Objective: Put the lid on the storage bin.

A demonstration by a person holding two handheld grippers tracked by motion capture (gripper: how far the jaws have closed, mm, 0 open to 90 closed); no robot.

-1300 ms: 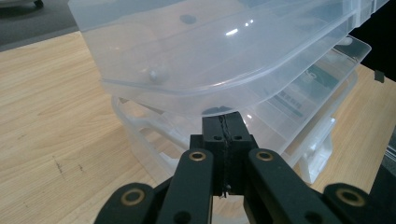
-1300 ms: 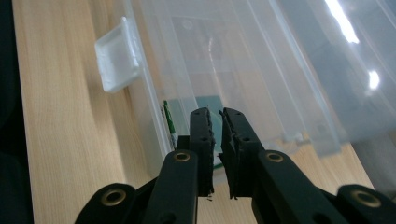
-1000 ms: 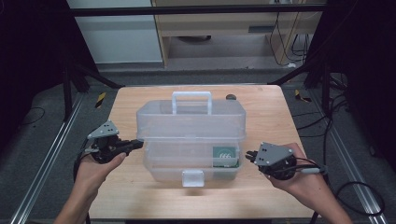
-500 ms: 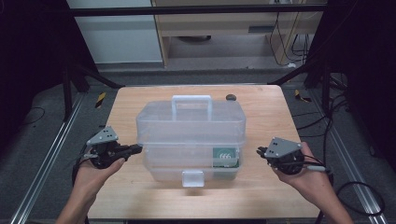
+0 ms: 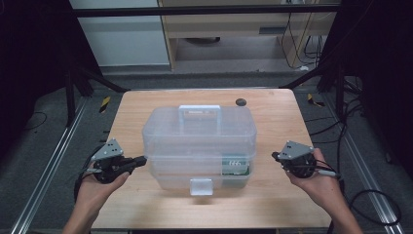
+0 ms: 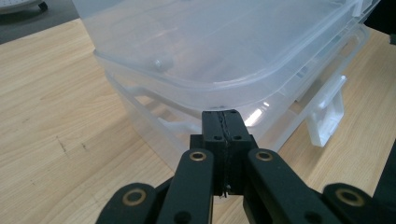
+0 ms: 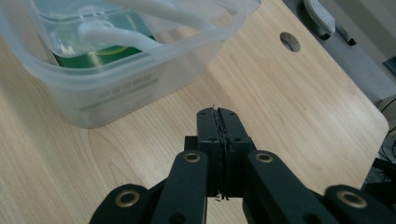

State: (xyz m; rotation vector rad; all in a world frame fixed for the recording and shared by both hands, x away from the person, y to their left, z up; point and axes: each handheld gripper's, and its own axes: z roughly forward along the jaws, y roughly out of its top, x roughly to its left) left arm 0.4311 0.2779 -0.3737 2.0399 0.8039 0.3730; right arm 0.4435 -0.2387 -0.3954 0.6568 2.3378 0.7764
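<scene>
A clear plastic storage box [image 5: 198,141] is sitting in the middle of the wooden table [image 5: 272,117], its lid down, its white carry handle [image 5: 199,111] lying toward the far side and its front latch [image 5: 201,186] hanging on the side facing the person. Inside the box, at its near right corner, a green packet [image 5: 235,165] is showing through the wall. The left gripper [image 5: 139,161] is hovering just beside the box's left wall, its jaws pressed together with nothing between them; in the left gripper view the closed tips [image 6: 225,122] are sitting right up against the edge where lid meets base, though whether they are touching it is hard to tell. The right gripper [image 5: 275,156] is hanging near the box's right wall but clearly apart from it, and its jaws are likewise squeezed shut on nothing [image 7: 218,120], pointing across bare wood past the box's corner. Judging by this, the person is bracketing the box from both sides and the work is at its approach stage, with the lid not yet opened. The next move probably calls for one gripper to steady the box against its left wall while the other is spreading its jaws and swinging round to the front latch, lifting it cleanly without dragging the light box across the table.
</scene>
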